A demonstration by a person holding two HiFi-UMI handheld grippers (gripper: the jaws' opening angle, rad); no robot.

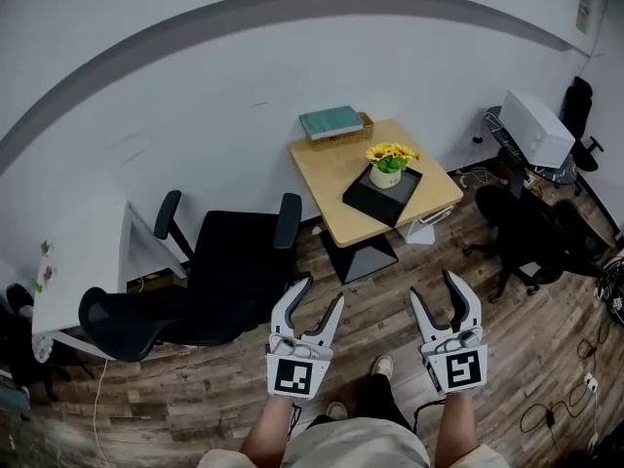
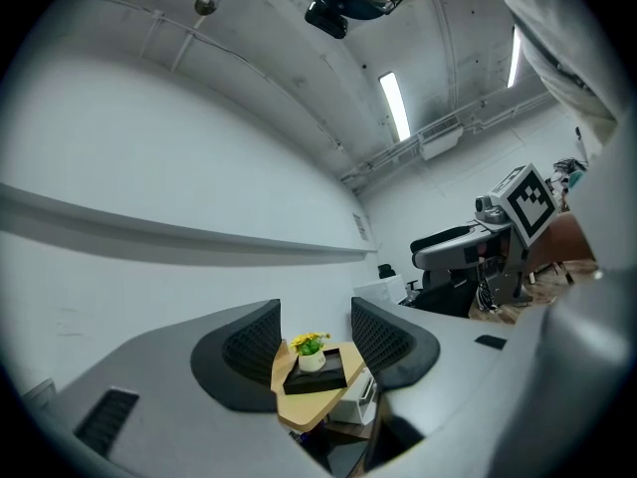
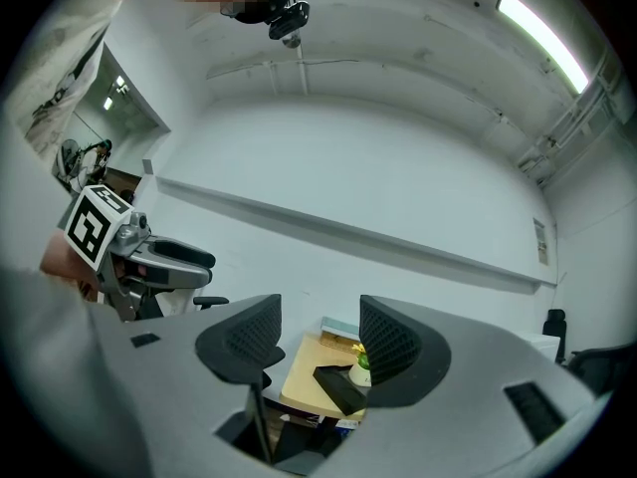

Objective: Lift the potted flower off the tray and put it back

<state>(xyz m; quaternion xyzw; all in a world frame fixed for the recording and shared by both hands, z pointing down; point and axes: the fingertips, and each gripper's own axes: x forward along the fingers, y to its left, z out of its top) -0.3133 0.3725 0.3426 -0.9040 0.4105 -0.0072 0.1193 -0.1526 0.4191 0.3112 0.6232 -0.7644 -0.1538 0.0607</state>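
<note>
Two empty grippers in head view, spread wide, likely for approach: left gripper (image 1: pixel 320 293) at 6 o'clock, right gripper (image 1: pixel 435 289) at 4; potted flower (image 1: pixel 388 167) on tray (image 1: pixel 363 199) at 2, well apart. Left gripper view: flower centred between jaws. Right gripper view: half hidden behind 3 o'clock jaw.

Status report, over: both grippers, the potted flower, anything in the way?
Left gripper and right gripper open, empty, far short of the table. Potted flower upright on the black tray. Office chair left of the path, not blocking.
</note>
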